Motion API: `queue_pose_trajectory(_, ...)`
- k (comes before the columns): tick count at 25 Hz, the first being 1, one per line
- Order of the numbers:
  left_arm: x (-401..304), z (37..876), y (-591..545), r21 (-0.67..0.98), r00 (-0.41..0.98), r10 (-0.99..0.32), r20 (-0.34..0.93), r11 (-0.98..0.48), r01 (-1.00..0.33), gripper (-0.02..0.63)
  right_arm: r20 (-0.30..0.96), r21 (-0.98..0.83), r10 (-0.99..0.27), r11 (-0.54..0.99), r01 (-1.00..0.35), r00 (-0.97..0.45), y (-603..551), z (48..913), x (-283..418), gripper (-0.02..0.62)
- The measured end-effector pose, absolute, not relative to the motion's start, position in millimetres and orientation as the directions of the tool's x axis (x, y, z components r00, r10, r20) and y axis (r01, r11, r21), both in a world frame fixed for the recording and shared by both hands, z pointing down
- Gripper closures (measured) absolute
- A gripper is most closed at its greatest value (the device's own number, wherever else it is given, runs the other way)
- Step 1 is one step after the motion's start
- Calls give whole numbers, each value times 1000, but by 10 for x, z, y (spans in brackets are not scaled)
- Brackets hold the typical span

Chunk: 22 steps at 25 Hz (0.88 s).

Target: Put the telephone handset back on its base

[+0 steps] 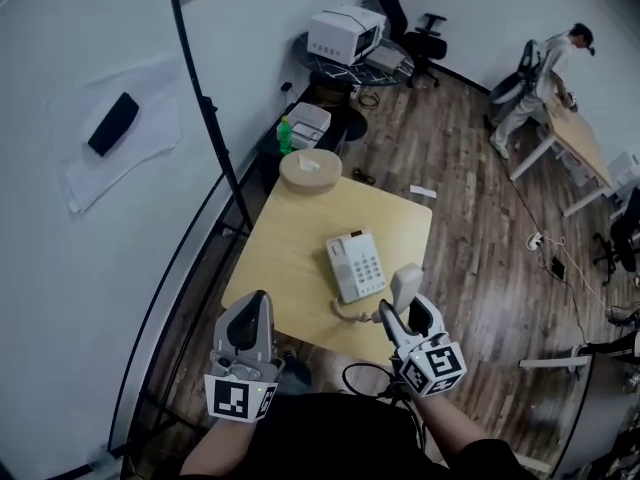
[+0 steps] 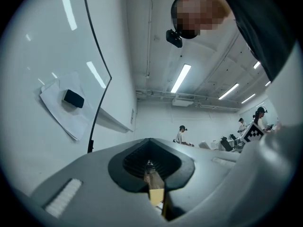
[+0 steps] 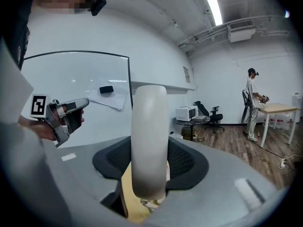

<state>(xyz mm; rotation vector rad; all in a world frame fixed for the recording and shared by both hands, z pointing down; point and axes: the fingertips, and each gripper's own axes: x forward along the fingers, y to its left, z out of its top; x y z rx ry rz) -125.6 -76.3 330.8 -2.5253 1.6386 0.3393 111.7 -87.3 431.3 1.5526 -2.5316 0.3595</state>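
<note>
The white telephone base [image 1: 356, 265] with its keypad lies near the middle of the light wooden table [image 1: 290, 238]. My right gripper [image 1: 401, 311] is shut on the cream handset [image 1: 406, 286], which it holds upright just right of the base, above the table's near right corner. A coiled cord [image 1: 352, 314] runs from the base toward the handset. In the right gripper view the handset [image 3: 149, 141] stands upright between the jaws of the right gripper [image 3: 149, 176]. My left gripper [image 1: 256, 306] hovers at the table's near left edge, shut and holding nothing; the left gripper [image 2: 151, 167] points upward toward the wall.
A round wooden lid-like object [image 1: 310, 169] sits at the table's far edge. A whiteboard [image 1: 90, 218] and black pole [image 1: 215, 128] stand to the left. Beyond are a green bottle [image 1: 284, 134], a printer [image 1: 345, 34], an office chair [image 1: 420, 33] and a person [image 1: 545, 78] at a desk.
</note>
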Motion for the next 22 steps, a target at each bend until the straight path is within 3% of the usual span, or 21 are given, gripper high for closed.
queue_pose_trajectory(12, -1541, 3727, -1621, 98, 470, -859, -202, -495, -863, 606, 415, -84, -833, 364, -927, -365, -1599, 4977, 905, 373)
queue_pose_trajectory(22, -1447, 3955, -1728, 122, 456, -877, -155, -475, -872, 606, 544, -125, -741, 391, -912, -393, -2103, 5780, 861, 373)
